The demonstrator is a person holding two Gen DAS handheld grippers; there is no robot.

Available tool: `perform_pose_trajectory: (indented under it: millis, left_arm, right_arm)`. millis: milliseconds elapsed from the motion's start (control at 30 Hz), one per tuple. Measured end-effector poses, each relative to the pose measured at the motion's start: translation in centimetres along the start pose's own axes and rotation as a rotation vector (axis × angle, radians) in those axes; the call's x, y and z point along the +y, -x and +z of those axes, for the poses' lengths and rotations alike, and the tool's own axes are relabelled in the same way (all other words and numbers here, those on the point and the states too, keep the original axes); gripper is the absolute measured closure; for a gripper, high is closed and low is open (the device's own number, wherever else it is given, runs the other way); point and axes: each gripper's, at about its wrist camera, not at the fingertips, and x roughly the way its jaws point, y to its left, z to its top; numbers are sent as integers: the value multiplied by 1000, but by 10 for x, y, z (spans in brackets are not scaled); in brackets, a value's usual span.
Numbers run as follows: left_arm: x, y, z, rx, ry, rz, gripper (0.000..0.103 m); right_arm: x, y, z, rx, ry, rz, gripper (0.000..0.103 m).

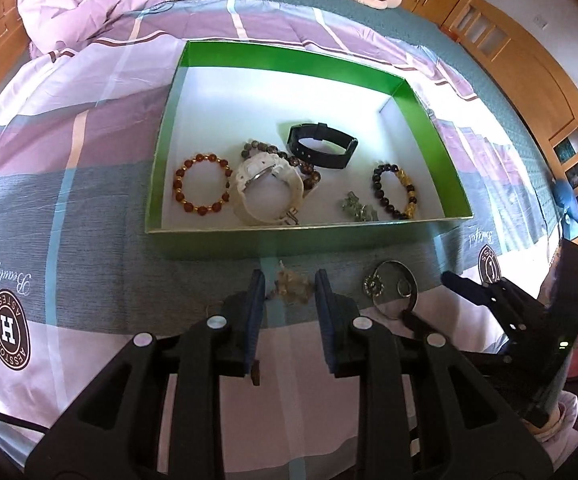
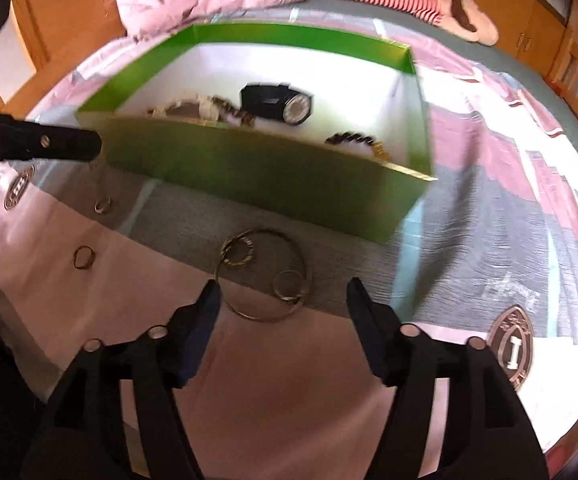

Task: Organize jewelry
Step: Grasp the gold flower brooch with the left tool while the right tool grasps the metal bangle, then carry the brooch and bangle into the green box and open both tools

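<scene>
Glossy card, polished beads, woven cotton

Shallow green cardboard box (image 1: pixel 169 120) glossy outside, matt white inside; amber-and-gold bead bracelet (image 1: pixel 202 184) polished; black strap watch (image 1: pixel 321 148) matt, rubbery; thin silver metal bangle (image 2: pixel 265 276) shiny; pink-and-grey checked cloth bedsheet (image 1: pixel 89 240) softly textured; pale wooden cabinets (image 1: pixel 529 60) smooth, satin.
</scene>
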Motion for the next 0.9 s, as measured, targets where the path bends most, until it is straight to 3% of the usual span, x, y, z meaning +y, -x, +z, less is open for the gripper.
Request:
perform_pose_trajectory:
  millis: [133, 167, 200, 333, 400, 467, 667, 733, 800, 900]
  left_arm:
    - [0, -4, 0, 8, 0, 9, 78]
    - [0, -6, 0, 12, 0, 12, 78]
    - [0, -7, 0, 15, 0, 15, 78]
    - [3, -10, 1, 24, 10, 20, 78]
    - [8, -13, 2, 33, 35, 22, 60]
    - [13, -19, 3, 45, 52, 32, 57]
    - [17, -53, 1, 132, 65, 89, 57]
    - [18, -64, 0, 158, 65, 110, 60]
    - [18, -72, -1, 171, 61, 139, 77]
    - [18, -68, 0, 156, 64, 130, 77]
  right_arm:
    - [13, -18, 5, -5, 68, -28, 29]
    - [14, -23, 6, 5, 68, -21, 32]
    - [13, -25, 6, 9, 58, -8, 44]
    - [10, -23, 6, 10, 47, 17, 45]
    - [8, -22, 4, 10, 46, 23, 45]
    - [6, -20, 2, 10, 38, 29, 45]
    - [5, -15, -3, 9, 20, 44, 45]
    - [5, -10, -3, -2, 19, 46, 45]
    - [5, -4, -3, -12, 23, 48, 45]
    - [4, 8, -1, -34, 25, 50, 45]
